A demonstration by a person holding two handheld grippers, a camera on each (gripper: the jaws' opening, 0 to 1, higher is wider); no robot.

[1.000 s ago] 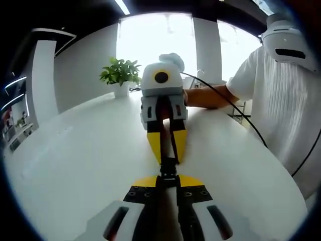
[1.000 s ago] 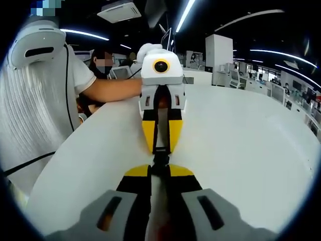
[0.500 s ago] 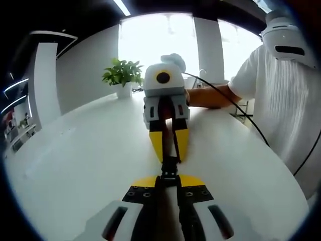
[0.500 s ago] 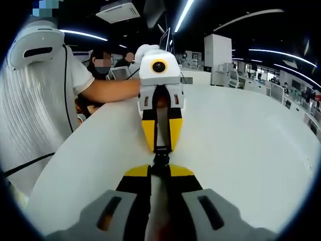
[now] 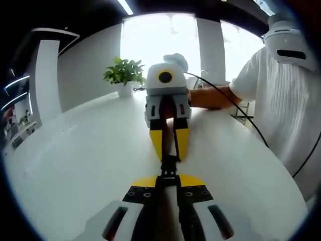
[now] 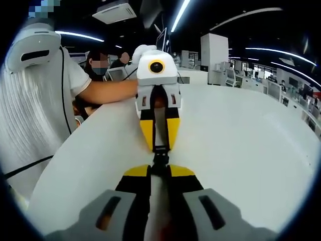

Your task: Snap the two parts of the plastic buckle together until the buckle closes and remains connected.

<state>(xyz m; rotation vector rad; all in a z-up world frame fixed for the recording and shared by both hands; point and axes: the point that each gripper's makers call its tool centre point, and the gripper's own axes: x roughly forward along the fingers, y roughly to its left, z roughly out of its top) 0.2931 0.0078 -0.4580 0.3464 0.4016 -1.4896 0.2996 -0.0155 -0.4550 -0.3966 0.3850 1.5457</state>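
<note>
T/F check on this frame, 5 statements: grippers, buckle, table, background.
1. The two grippers face each other tip to tip over the white table. True.
2. The left gripper has its jaws spread wide with nothing between them. False: they are closed on the black buckle.
3. The right gripper also clamps a black buckle part at its tips. True.
4. A potted plant stands on the table behind the opposite gripper in the left gripper view. True.
5. The buckle lies loose on the table, away from both grippers. False: it is held between the two sets of tips.
</note>
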